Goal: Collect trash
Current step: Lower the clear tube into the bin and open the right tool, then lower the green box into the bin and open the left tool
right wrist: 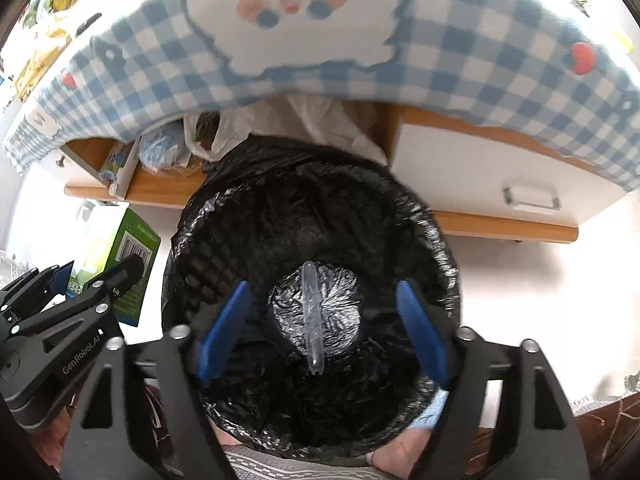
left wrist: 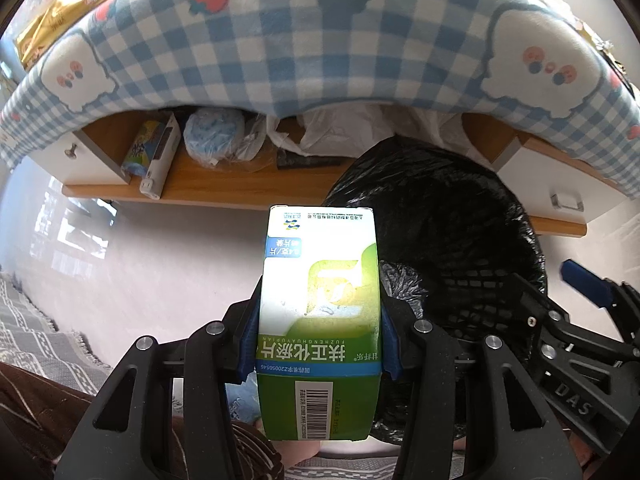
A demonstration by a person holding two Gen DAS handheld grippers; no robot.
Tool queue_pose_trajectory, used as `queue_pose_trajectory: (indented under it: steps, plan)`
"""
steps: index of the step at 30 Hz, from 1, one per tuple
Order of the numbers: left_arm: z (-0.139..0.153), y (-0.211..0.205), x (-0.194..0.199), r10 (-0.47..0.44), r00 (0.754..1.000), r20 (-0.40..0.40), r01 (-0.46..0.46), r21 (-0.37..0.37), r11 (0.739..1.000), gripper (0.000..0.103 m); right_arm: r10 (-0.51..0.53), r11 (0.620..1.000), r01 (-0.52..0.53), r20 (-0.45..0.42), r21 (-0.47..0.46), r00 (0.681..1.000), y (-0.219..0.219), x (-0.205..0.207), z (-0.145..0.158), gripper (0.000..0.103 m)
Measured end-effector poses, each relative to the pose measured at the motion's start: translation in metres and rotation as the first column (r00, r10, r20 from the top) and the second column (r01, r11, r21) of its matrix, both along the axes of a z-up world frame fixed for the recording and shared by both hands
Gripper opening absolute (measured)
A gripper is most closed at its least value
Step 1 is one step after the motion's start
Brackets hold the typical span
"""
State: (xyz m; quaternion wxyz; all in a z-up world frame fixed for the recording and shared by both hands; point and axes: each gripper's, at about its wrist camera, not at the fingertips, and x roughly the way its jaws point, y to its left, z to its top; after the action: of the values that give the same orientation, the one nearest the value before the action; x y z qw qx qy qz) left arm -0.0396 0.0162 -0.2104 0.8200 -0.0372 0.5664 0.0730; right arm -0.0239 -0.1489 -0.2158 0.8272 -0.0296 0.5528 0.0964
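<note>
Right hand-held gripper [right wrist: 320, 332] gapes over clear tube [right wrist: 311, 316] in bin [right wrist: 400, 208].

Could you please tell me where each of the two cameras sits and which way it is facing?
Left wrist: on the left gripper, angled down at the green box it clamps, beside the bin; the right gripper's arm shows.
Right wrist: on the right gripper, open, looking down into the black-lined bin at a clear tube.
Shared: bin, box, checkered cloth, shelf.

Two claws [right wrist: 320, 332], one green carton [left wrist: 318, 320], one clear tube [right wrist: 311, 320], one black-lined bin [right wrist: 420, 216].
</note>
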Motion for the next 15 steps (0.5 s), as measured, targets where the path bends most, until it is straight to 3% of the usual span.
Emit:
queue_pose_trajectory:
  steps: [5, 15]
  plan:
    - [0.007, -0.013, 0.001, -0.034, 0.999, 0.001, 0.034, 0.002, 0.999, 0.047, -0.037, 0.999, 0.038, 0.039, -0.015, 0.999, -0.024, -0.002, 0.018, 0.091]
    - [0.012, -0.038, 0.006, -0.080, 0.997, 0.011, 0.080, -0.012, 0.997, 0.047, -0.070, 0.995, 0.075, 0.066, -0.070, 0.995, -0.071, -0.002, 0.031, 0.095]
